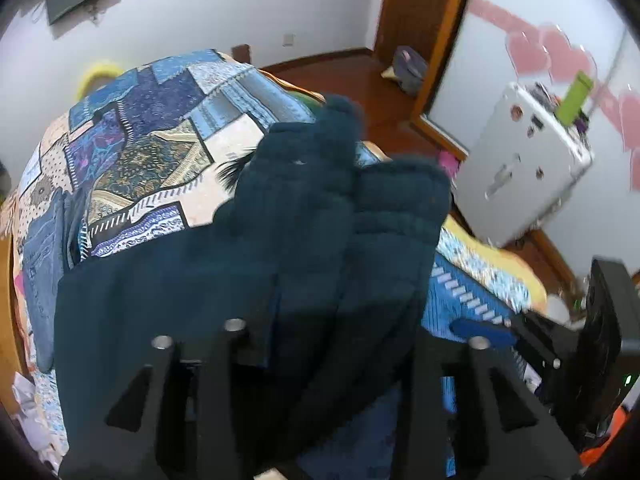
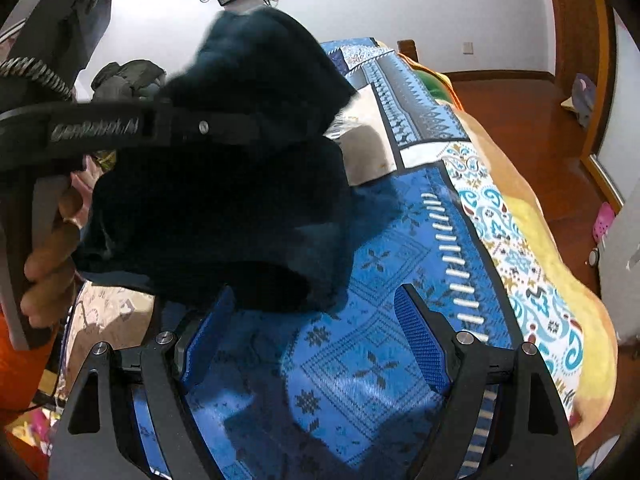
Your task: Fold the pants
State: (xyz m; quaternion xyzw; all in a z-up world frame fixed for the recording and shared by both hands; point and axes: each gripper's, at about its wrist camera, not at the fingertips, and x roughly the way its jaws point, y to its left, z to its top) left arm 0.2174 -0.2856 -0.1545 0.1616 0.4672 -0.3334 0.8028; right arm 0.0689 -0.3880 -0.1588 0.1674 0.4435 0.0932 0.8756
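The pants (image 1: pixel 304 240) are dark teal, thick and fuzzy, bunched into a soft heap of folds. They lie on the bed (image 2: pixel 420 240), over its blue patterned patchwork cover, with part of the cloth lifted up toward the left claw (image 2: pixel 248 132).

In the right wrist view the left claw reaches in from the left side, tilted downward, its black fingers buried in the dark cloth. A person's hand (image 2: pixel 52 248) wraps around its handle. Whether its pads press on the cloth I cannot tell, as the fabric covers them in both views.

The right claw (image 2: pixel 316 336) points down at the bed just beside the heap. Its two blue pads (image 2: pixel 420 340) stand spread wide, with only the bed cover showing between them.
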